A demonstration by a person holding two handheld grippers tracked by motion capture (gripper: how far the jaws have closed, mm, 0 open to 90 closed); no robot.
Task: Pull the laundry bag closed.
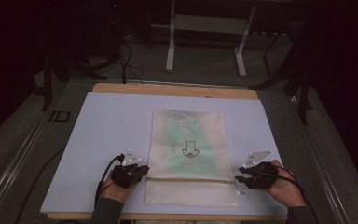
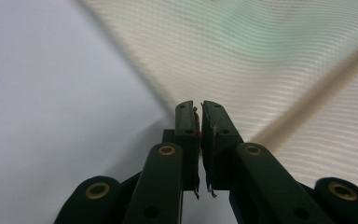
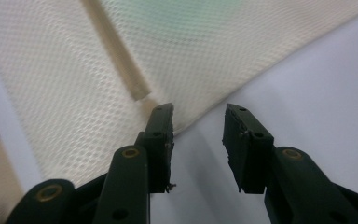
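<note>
The left hand-held gripper (image 1: pixel 144 171) sits at the left edge of the mesh bag (image 1: pixel 189 154), level with the bag's zip band (image 1: pixel 191 179). In the left gripper view its jaws stand nearly together, with a thin slit between the pads and no cloth in it. The bag lies flat in the middle of the pale blue mat (image 1: pixel 112 126), its bottom edge near the person, with something green showing through the weave.

The right hand-held gripper (image 1: pixel 238 179) rests at the bag's right edge by the end of the same band. Its jaws stand well apart and hold nothing; in the right gripper view the bag's edge (image 3: pixel 200 109) runs just beyond the tips.

The work looks like taking hold of the bag at both side edges. To do it well, each gripper should likely slide its lower jaw under the mesh edge, close on the hem rather than the loose weave, and lift both sides evenly so the contents do not slide.

The mat covers a wooden desk (image 1: pixel 175 89). Beyond it lie grey carpet, black cables (image 1: pixel 126 65) and a white frame's legs (image 1: pixel 170 46) in a dim room.
</note>
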